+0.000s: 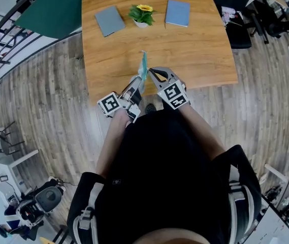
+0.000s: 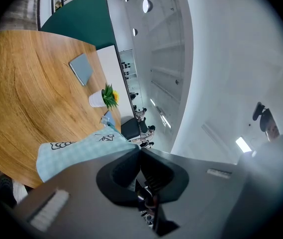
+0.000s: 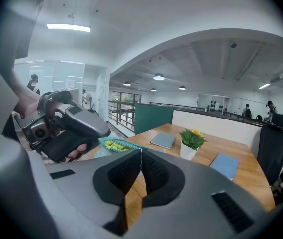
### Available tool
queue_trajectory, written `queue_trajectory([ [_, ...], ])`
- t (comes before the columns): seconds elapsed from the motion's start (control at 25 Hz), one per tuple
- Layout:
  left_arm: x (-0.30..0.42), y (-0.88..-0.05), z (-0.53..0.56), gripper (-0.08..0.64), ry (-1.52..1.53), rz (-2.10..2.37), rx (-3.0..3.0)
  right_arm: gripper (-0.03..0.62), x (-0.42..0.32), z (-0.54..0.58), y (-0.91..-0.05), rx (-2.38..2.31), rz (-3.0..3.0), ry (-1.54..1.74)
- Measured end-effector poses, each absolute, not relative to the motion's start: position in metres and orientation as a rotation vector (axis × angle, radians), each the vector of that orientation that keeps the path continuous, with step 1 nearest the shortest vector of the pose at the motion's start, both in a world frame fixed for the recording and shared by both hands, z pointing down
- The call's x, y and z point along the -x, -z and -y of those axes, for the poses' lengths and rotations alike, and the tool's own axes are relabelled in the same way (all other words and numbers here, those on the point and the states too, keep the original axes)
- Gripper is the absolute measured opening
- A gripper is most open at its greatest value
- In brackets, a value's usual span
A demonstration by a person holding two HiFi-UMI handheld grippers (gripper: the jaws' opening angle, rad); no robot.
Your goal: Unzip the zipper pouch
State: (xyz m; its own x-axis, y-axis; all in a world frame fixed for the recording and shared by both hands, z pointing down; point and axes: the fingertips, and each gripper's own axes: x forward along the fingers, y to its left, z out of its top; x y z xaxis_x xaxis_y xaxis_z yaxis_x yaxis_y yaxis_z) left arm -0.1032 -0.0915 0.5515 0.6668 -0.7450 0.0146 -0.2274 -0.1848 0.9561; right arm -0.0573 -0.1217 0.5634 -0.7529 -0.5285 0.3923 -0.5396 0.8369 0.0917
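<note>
Two grippers meet just above the middle of the tabletop's near edge. The left gripper is clamped on the one zipper pouch, held upright in the air. The right gripper has its jaws pressed together at the pouch's edge, seemingly on the pull. Yellow lining shows in the pouch's mouth, so the zip looks partly run; how much remains cannot be told. Near the far edge lie two books, a grey notebook left and a blue notebook right, with one potted plant between.
</note>
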Motion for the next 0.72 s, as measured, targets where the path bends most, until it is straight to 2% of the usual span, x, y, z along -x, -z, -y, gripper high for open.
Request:
queue_trajectory([
  [0.72,0.1025,-0.5452,0.0858,0.002,0.588,0.757,-1.72,0.006,0.0564,0.1246,-0.5674,-0.815,2.594,-0.054],
])
